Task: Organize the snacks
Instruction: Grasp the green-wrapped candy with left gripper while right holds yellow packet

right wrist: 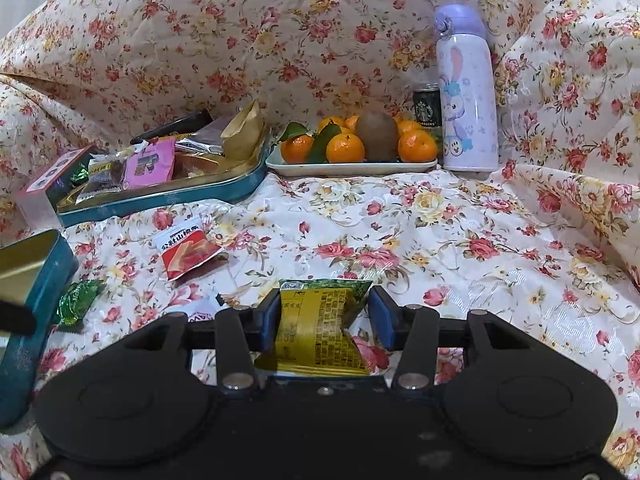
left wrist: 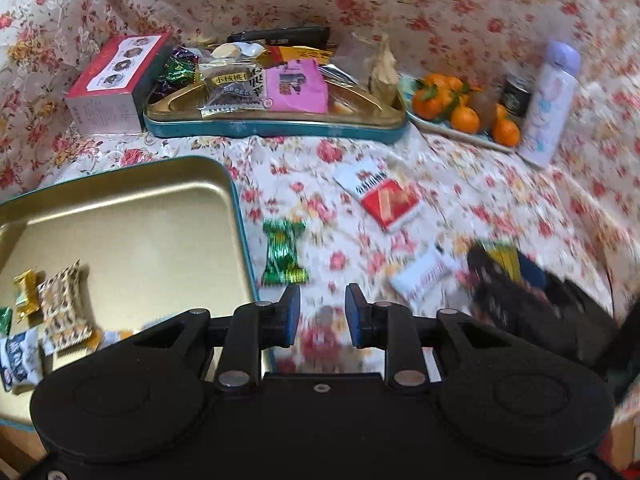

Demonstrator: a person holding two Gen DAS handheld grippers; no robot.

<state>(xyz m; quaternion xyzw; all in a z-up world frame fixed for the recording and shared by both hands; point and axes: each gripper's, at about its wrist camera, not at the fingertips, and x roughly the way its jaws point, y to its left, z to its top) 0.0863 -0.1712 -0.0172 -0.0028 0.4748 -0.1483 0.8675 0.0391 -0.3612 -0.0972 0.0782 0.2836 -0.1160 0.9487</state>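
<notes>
Right tool [right wrist: 324,312] held the yellow packet [right wrist: 316,332]; the open tin [right wrist: 36,280] lay left. Left tool [left wrist: 322,312] stood narrow, empty.

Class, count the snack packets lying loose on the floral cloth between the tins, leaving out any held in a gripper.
3, possibly more hidden: a green candy beside the near tin, a red-and-white packet mid-cloth, and a blurred white packet by the right gripper.
</notes>
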